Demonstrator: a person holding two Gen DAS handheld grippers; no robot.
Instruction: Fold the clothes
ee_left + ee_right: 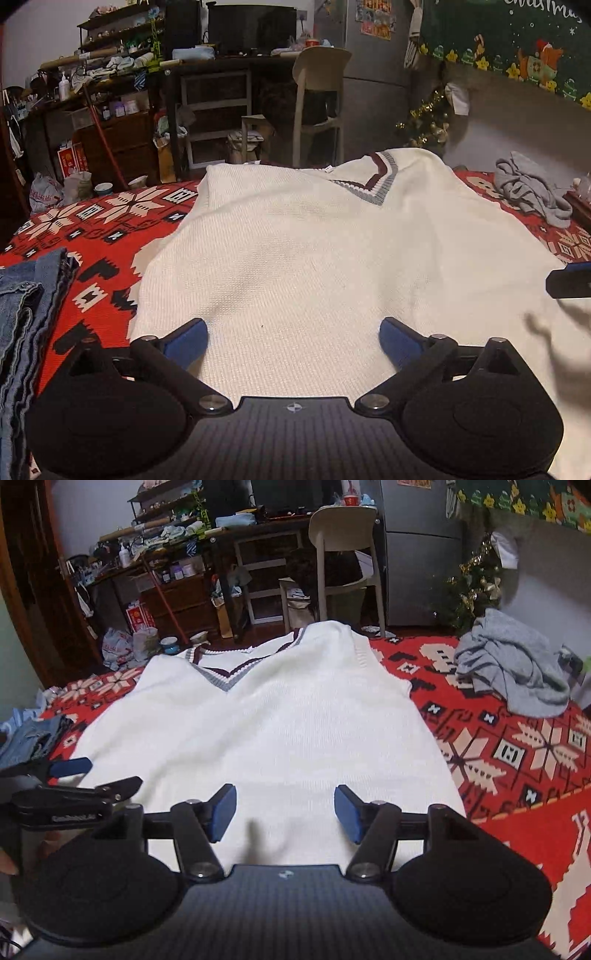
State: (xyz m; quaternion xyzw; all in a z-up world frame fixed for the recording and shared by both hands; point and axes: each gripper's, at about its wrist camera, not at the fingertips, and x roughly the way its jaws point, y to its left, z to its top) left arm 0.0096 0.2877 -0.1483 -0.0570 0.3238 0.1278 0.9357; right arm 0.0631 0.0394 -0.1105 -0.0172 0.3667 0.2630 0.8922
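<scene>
Hovering over the near hem now, both grippers, w/ the white knit vest (303, 251) spread flat on the red patterned blanket (103, 229) of the bed. Vest lies face up, V-neck trim at the far end, hem nearest us, so it's laid out ready for a fold, not yet doubled anywhere that I can see.

Left gripper (293, 341) sits above the near-left part of the hem, jaws wide apart, nothing between the blue pads but the knit underneath. Can't tell if the pads actually touch the fabric. Right gripper (285, 818) is over the near-middle of the hem, jaws apart too, narrower than the left, nothing clamped. In the right wrist view the left gripper shows at the near-left edge, just beside the vest's side, so the two are close together along the same hem.

Why open? My guess: they're set to pinch the hem at two spots and carry it toward the collar, or take a side and fold inward. Wide jaws give room to come down over a thick knit edge.

Folded jeans (26, 314) stacked near-left on the bed, probably the done pile. Grey crumpled garment (513, 672) far right, apart from the vest, looks like it's waiting its turn. Cluttered desk (229, 62) and chair (319, 92) beyond the bed, out of play.
</scene>
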